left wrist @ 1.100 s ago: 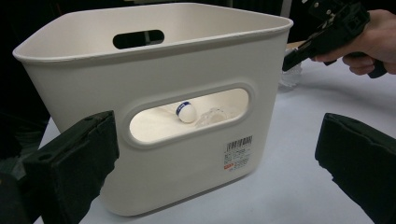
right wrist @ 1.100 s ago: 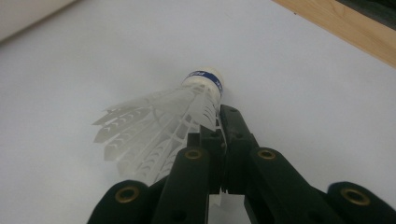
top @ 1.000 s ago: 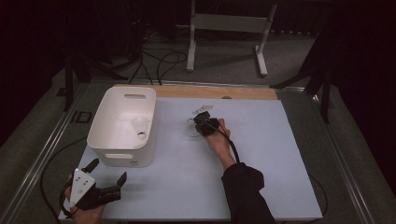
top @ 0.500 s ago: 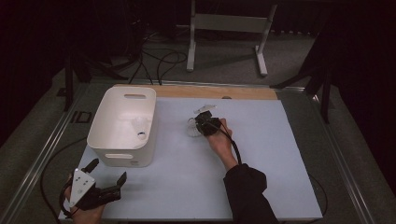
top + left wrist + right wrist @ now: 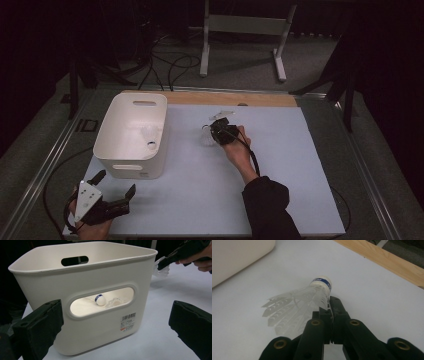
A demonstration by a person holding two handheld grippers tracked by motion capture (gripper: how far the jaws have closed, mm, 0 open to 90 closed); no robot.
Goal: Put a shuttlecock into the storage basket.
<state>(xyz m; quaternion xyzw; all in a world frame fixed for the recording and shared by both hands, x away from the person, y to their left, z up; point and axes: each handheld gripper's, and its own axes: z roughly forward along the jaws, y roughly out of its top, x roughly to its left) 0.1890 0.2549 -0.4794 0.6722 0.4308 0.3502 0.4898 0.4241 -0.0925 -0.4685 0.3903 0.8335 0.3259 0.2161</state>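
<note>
- While the left gripper (image 5: 114, 196) rests wide open before the white bin (image 5: 131, 134),
- the right gripper (image 5: 329, 305) pinches a shuttlecock (image 5: 299, 305) by its skirt above the table (image 5: 300, 190).

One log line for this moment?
right gripper: shut on shuttlecock | left gripper: open, facing bin | shuttlecock on table

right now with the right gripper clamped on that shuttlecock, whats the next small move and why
Probably lift it off the table and carry it toward the white bin. The right gripper is shut on the shuttlecock, pinching its feather skirt near the cork, so the grasp looks done. The bin already holds another shuttlecock, which suggests that is where this one goes. The left gripper waits open near the table's front edge.
</note>
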